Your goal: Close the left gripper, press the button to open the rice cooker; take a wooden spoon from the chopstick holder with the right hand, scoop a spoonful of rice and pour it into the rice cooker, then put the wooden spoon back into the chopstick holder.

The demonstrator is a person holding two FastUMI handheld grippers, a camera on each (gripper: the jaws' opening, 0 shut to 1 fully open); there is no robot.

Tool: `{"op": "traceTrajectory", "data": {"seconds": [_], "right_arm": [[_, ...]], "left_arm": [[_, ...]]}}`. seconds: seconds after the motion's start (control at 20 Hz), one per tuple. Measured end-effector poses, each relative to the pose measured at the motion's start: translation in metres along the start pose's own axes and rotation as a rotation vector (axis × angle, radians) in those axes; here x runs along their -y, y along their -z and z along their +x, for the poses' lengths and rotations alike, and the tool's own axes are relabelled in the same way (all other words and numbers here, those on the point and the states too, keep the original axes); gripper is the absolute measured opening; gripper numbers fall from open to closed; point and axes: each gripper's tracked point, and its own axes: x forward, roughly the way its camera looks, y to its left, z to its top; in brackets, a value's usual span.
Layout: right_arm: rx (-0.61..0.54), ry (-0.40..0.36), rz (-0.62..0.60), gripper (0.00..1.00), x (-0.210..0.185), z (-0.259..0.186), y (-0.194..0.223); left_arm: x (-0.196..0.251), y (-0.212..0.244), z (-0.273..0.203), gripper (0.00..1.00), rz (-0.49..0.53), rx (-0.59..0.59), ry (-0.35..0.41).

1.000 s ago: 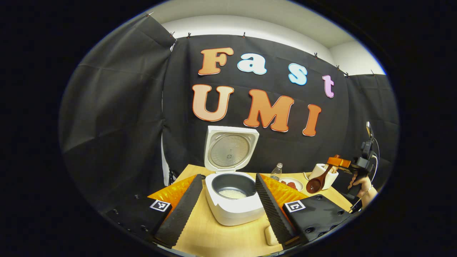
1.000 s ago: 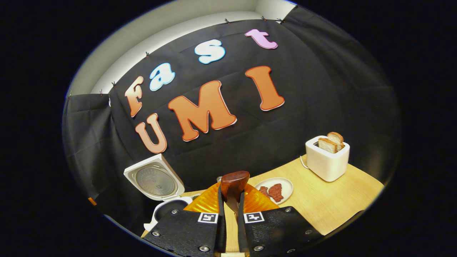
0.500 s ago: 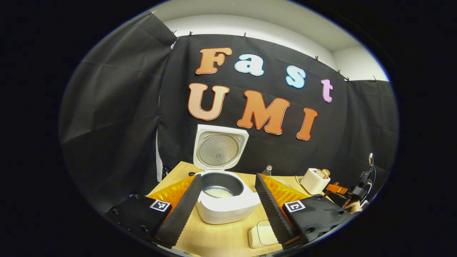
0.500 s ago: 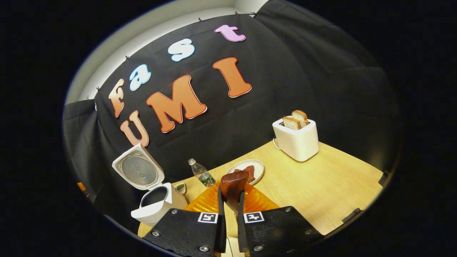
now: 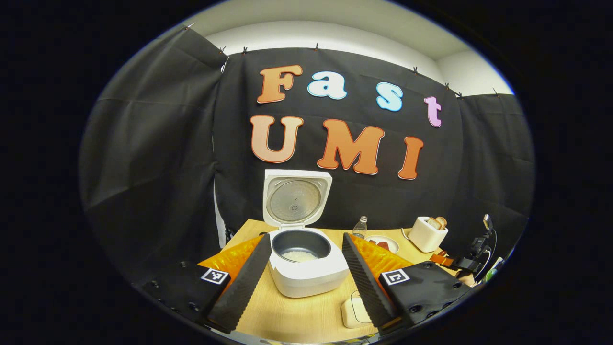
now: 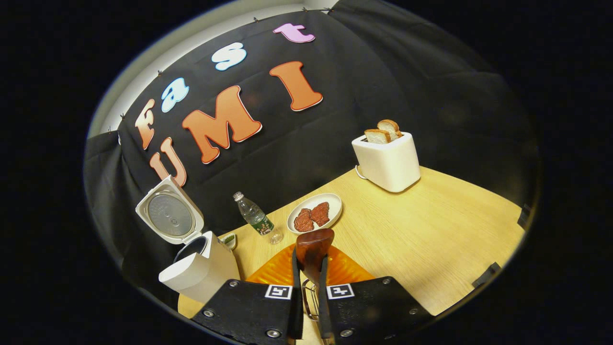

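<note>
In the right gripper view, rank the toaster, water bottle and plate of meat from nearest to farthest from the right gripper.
From the right gripper, which holds the wooden spoon:
1. Plate of meat, just ahead, slightly right.
2. Water bottle, ahead and left; close to the plate's rank.
3. Toaster, far right by the wall.

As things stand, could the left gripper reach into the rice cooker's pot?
Probably yes: the left gripper is open, the rice cooker sits between its fingers with the lid up, and nothing covers the pot.
</note>
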Motion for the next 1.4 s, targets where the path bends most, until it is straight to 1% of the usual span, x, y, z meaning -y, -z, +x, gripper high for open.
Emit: {"op": "traceTrajectory", "data": {"seconds": [0.1, 0.2, 0.3, 0.35, 0.4, 0.5, 0.55, 0.6, 0.65, 0.85, 1.0, 1.1, 1.2, 1.25, 1.4], "right_arm": [[0.004, -0.008, 0.016, 0.12, 0.005, 0.001, 0.004], [0.01, -0.005, 0.039, 0.14, 0.01, 0.005, 0.001], [-0.004, 0.015, 0.057, 0.2, 0.018, 0.003, 0.001], [-0.005, 0.048, 0.057, 0.16, 0.025, 0.004, -0.001], [-0.004, 0.072, 0.055, 0.31, 0.032, 0.002, -0.004], [0.005, 0.089, 0.048, 0.69, 0.033, -0.007, -0.012], [0.008, 0.105, 0.032, 0.81, 0.037, -0.011, -0.015], [0.014, 0.129, 0.008, 0.88, 0.041, -0.015, -0.021], [0.019, 0.137, -0.015, 0.95, 0.042, -0.02, -0.024], [0.026, 0.155, -0.105, 0.95, 0.042, -0.041, -0.042], [0.063, 0.203, -0.157, 0.95, 0.053, -0.056, -0.06], [0.083, 0.227, -0.151, 0.94, 0.058, -0.064, -0.069], [0.096, 0.243, -0.121, 0.95, 0.061, -0.071, -0.072], [0.104, 0.259, -0.11, 0.95, 0.065, -0.074, -0.073], [0.136, 0.301, -0.09, 0.95, 0.071, -0.083, -0.077]], "left_arm": [[-0.003, -0.003, -0.002, 1.0, 0.005, 0.005, -0.006], [-0.006, -0.003, -0.002, 1.0, 0.005, 0.006, -0.008], [-0.008, -0.003, 0.002, 1.0, -0.003, 0.001, -0.007], [-0.008, -0.006, 0.005, 1.0, -0.01, 0.002, -0.005], [-0.008, -0.012, 0.01, 1.0, -0.017, 0.009, 0.001], [-0.007, -0.029, 0.02, 1.0, -0.02, 0.034, 0.011], [-0.007, -0.038, 0.028, 1.0, -0.015, 0.047, 0.012], [-0.008, -0.048, 0.037, 1.0, -0.009, 0.058, 0.011], [-0.008, -0.057, 0.047, 1.0, -0.007, 0.068, 0.014], [-0.009, -0.095, 0.102, 1.0, -0.04, 0.075, 0.02], [-0.014, -0.131, 0.149, 1.0, -0.063, 0.11, 0.028], [-0.025, -0.147, 0.187, 1.0, -0.061, 0.116, -0.005], [-0.029, -0.156, 0.22, 1.0, -0.066, 0.107, -0.022], [-0.032, -0.162, 0.236, 1.0, -0.047, 0.111, -0.035], [-0.028, -0.167, 0.284, 1.0, -0.012, 0.09, -0.037]]}}
